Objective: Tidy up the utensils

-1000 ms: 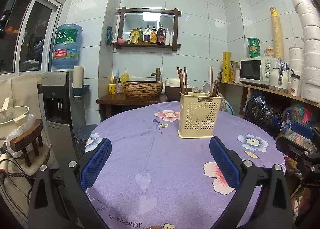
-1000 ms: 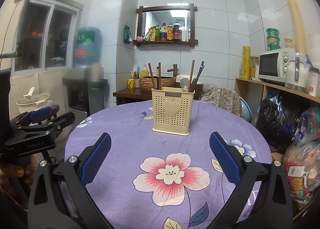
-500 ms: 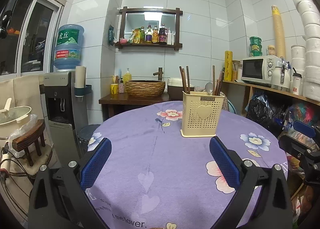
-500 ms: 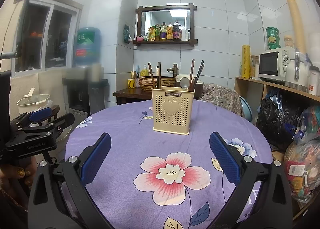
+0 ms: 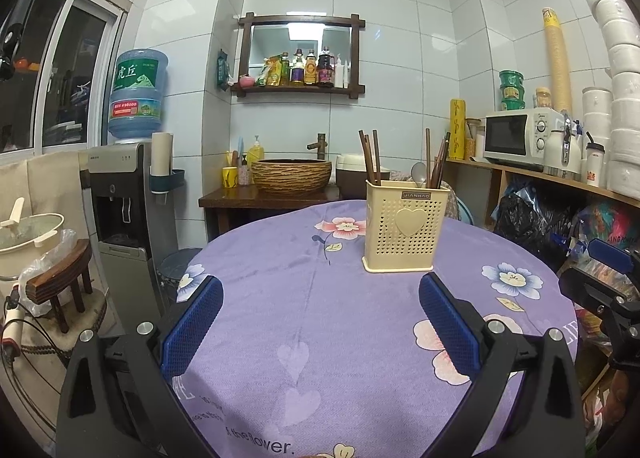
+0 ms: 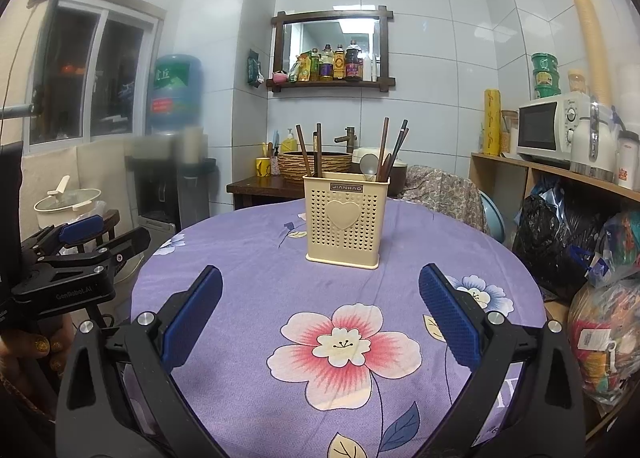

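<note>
A cream perforated utensil holder [image 5: 405,232] [image 6: 345,219] with a heart on its front stands upright on the round table's purple floral cloth [image 5: 304,298] [image 6: 256,258]. Brown chopsticks [image 5: 370,155] [image 6: 307,149] and a metal spoon [image 5: 418,172] [image 6: 369,166] stick up out of it. My left gripper [image 5: 320,316] is open, low over the near edge, well short of the holder. My right gripper [image 6: 320,312] is open too, with nothing between its blue pads. Each gripper also shows at the edge of the other's view: the right one [image 5: 608,282] and the left one [image 6: 84,246].
A water dispenser [image 5: 128,193] and a pot [image 5: 28,234] on a stool stand left of the table. A wooden counter with a woven basin [image 5: 291,174] is behind it. Shelves with a microwave [image 5: 520,135] and bags [image 6: 560,234] line the right side.
The left wrist view has drifted slightly, so the holder sits a little further right and up. The right gripper has barely moved. Both stay open.
</note>
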Motion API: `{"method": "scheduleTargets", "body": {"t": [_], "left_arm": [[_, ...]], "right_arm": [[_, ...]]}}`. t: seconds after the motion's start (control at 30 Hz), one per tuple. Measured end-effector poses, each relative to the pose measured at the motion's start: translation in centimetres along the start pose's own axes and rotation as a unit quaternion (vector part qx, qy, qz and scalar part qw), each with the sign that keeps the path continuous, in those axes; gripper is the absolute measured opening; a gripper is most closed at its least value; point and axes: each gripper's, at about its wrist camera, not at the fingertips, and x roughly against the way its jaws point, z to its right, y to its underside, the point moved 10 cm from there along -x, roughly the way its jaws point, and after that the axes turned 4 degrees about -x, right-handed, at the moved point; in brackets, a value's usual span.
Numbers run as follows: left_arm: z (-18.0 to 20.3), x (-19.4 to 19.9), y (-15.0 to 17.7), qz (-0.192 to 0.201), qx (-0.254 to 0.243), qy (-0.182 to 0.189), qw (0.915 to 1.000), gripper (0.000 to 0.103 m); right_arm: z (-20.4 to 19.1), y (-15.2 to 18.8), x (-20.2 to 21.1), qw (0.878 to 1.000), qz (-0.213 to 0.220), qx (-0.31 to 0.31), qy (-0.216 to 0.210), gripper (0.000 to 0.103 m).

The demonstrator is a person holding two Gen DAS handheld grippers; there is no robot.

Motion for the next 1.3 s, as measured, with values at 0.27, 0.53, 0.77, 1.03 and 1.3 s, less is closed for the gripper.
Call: {"method": "scheduleTargets", "body": {"t": [0.27,0.53,0.77,1.03,1.3], "left_arm": [[-0.01,-0.01,0.02,-0.001,-0.001,-0.002,1.0,0.098],[0.0,-0.01,0.31,-0.003,-0.002,-0.003,1.0,0.098],[0.04,-0.04,0.42,-0.005,-0.003,-0.003,1.0,0.098],[0.59,-0.15,0.6,-0.008,-0.012,0.001,0.9999,0.098],[0.9,-0.24,0.56,-0.014,-0.011,0.007,0.9998,0.098]], "right_arm": [[-0.09,0.0,-0.02,1.0,-0.003,-0.001,-0.002,0.097],[-0.13,0.03,-0.11,1.0,-0.005,-0.002,-0.003,0.097],[-0.11,0.11,-0.2,1.0,-0.007,-0.003,-0.003,0.097],[0.12,0.28,-0.25,1.0,-0.007,-0.008,-0.001,0.097],[0.35,0.48,-0.41,1.0,-0.011,-0.011,-0.001,0.097]]}}
